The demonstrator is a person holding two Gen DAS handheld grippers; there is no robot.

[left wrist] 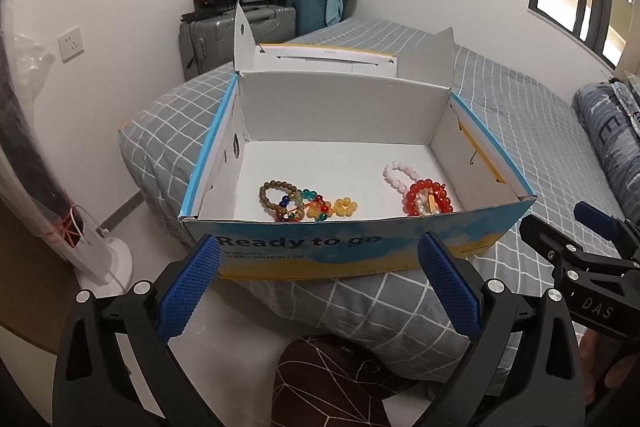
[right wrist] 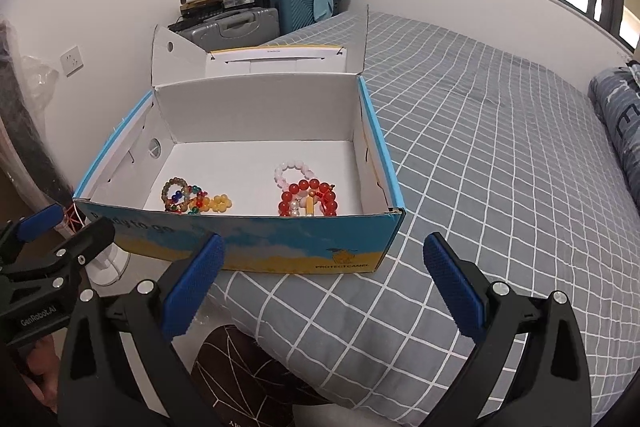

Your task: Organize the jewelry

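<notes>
Bracelets beyond right tool

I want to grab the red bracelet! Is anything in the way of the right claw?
Yes: the box's front wall stands between the open right claw and the red bracelet, which lies just behind it. The box top is open.
</notes>
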